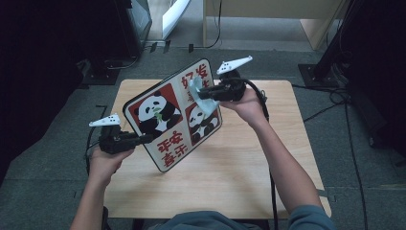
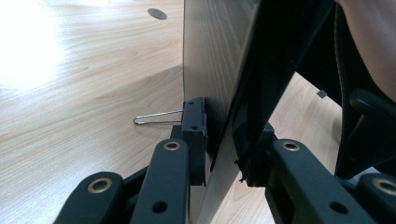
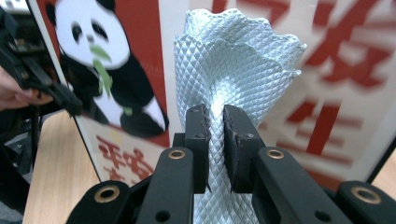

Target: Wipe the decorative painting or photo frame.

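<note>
Person at a wooden tabletop (image 1: 249,158) works a panda sign board (image 1: 163,120) w/ two handheld grippers. At left of the high view, left gripper (image 1: 143,139) has its jaws clamped on the board's lower-left edge, holding it tilted up off the tabletop; left gripper view shows the jaws closed on the board's thin edge (image 2: 219,140), one each side, w/ a wire clip (image 2: 156,119) sticking out beside one jaw. The board, red-and-white panels w/ two pandas and red characters, faces up toward the high camera, one corner low near the tabletop's middle, the top corner raised toward the far edge. At right, right gripper (image 1: 201,94) grips a pale blue-white cloth (image 1: 198,93) and has it against the board's upper-right face; right gripper view shows the jaws nearly closed, pinching the quilted, diamond-textured cloth (image 3: 233,70) as it fans out above them in front of the sign's characters.
</note>
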